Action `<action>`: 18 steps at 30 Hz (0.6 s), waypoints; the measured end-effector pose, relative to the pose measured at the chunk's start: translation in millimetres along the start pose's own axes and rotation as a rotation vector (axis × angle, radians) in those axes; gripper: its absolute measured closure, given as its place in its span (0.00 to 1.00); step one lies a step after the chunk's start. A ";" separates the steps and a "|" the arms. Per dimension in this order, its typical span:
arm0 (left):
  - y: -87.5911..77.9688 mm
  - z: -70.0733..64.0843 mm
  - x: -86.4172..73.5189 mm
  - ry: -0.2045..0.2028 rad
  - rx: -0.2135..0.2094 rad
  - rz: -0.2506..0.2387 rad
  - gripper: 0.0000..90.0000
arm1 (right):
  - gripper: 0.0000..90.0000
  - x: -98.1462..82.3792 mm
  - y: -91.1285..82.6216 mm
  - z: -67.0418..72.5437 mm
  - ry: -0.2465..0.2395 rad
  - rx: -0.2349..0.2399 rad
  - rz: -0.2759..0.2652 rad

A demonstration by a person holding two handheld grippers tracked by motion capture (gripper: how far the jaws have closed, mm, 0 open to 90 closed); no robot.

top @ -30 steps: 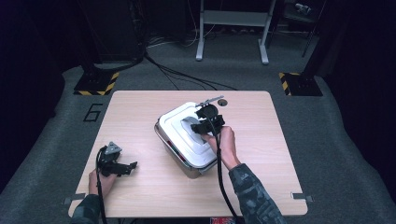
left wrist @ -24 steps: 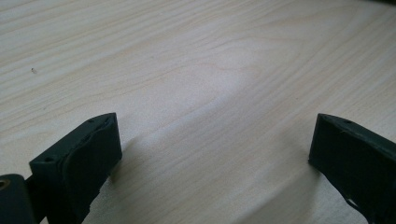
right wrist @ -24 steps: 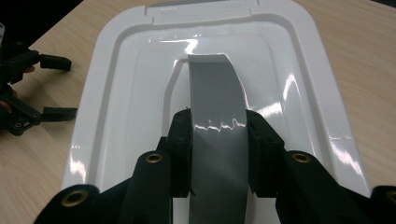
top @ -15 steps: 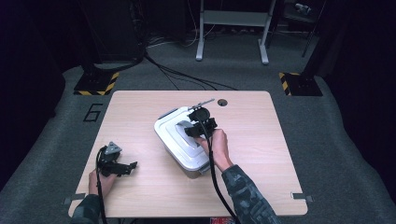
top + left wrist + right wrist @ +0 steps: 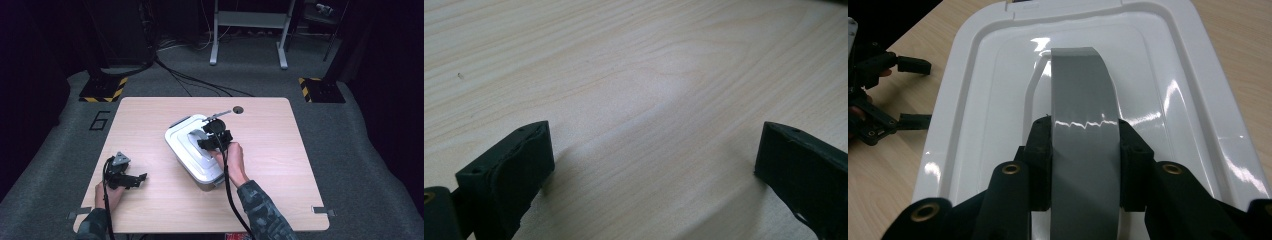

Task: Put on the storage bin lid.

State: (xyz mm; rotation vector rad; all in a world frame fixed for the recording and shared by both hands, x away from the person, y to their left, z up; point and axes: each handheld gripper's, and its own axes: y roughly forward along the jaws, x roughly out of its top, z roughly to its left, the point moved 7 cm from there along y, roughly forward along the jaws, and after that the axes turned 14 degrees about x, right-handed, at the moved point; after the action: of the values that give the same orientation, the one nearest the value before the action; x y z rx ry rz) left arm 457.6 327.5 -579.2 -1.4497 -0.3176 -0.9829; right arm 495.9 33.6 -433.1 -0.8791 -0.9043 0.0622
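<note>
One white lidded container (image 5: pixel 196 152) is seen near the middle of the table (image 5: pixel 280 165), and its grey handle (image 5: pixel 1083 125) is arched over the lid (image 5: pixel 1193 90). The handle is clamped from both sides by the right gripper (image 5: pixel 1085 150), whose jaws are pressed flat against its edges. The same grip is seen from above, where the right gripper (image 5: pixel 214 137) is set over the container's far half, at about 12 o'clock from the right hand (image 5: pixel 231 159).

The left gripper (image 5: pixel 131 179) is rested on the wood at about 8 o'clock from the container, well apart from it; its jaws are spread wide, with nothing but bare table between them in the left gripper view.

Some risks can be judged from here. The handle looks glossy and smooth, so it could slip through the pads if it is pulled up quickly. If only the lid is attached to the handle, the lid may be lifted off while the body is left behind, or the body may be dragged along the table, since it is not steadied by the other gripper.

By count: one container, one lid, one handle, two grippers, one table.
</note>
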 end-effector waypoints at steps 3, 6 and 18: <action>0.0 0.0 0.0 0.000 0.000 -0.001 0.02 | 0.71 0.6 0.0 -0.1 -0.005 -0.001 0.000; 0.1 0.0 0.0 0.001 -0.001 0.000 0.02 | 0.62 1.3 -2.4 -0.9 -0.004 -0.003 -0.007; 0.1 0.1 0.0 0.001 -0.001 0.000 0.02 | 0.15 3.8 -39.0 -7.6 -0.034 -0.003 -0.058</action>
State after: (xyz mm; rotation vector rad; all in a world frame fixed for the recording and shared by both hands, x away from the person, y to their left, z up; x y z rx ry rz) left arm 457.7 327.6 -579.2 -1.4501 -0.3168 -0.9842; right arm 492.0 4.5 -406.1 -0.8564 -0.9617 0.0258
